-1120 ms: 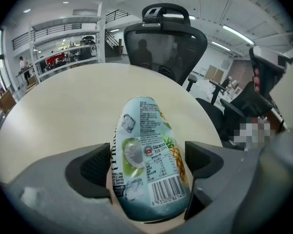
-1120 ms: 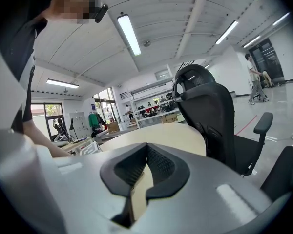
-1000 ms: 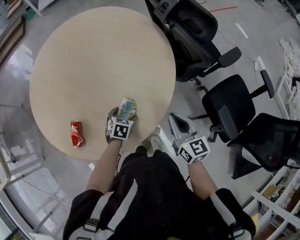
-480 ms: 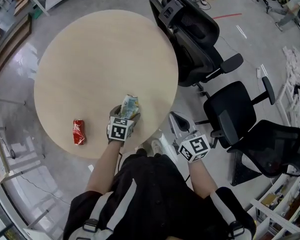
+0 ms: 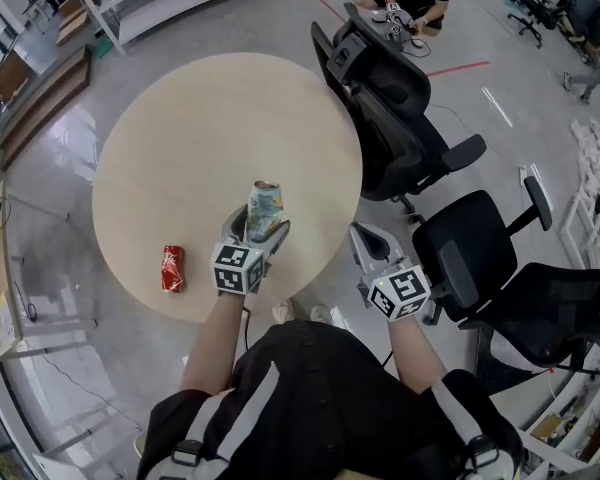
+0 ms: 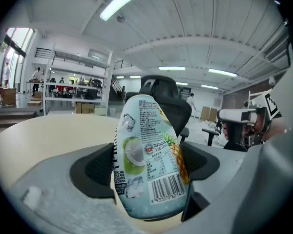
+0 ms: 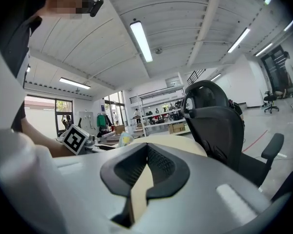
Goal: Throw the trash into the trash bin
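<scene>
A: What's the biggest thing in front of you?
B: A round table [image 5: 180,138] with a pale wood-look top, matte and smooth-rimmed. To your right there's a black high-back chair [image 5: 385,108] with a headrest, tight against the rim. A second black chair [image 5: 470,243] with a padded seat stands further out on the glossy grey floor [image 5: 70,138].
A: Grippers?
B: Your left gripper [image 5: 262,224] is clamped on the drink can [image 5: 265,203], with the ribbed black pads pressing both flanks. Your right gripper [image 5: 360,236] sits just off the table's edge, beside the chairs. Its pads meet at the tips with nothing between them.
A: Where exactly is the can?
B: It's in your left jaws, over the table's near side, tilted. It's thin metal, dented and pinched in, with a pale blue-white label showing coconut and pineapple print and a barcode.
A: Anything smaller?
B: A red can [image 5: 171,269], crushed flat and crumpled. It lies on the table near the edge, left of your left gripper and apart from it.
</scene>
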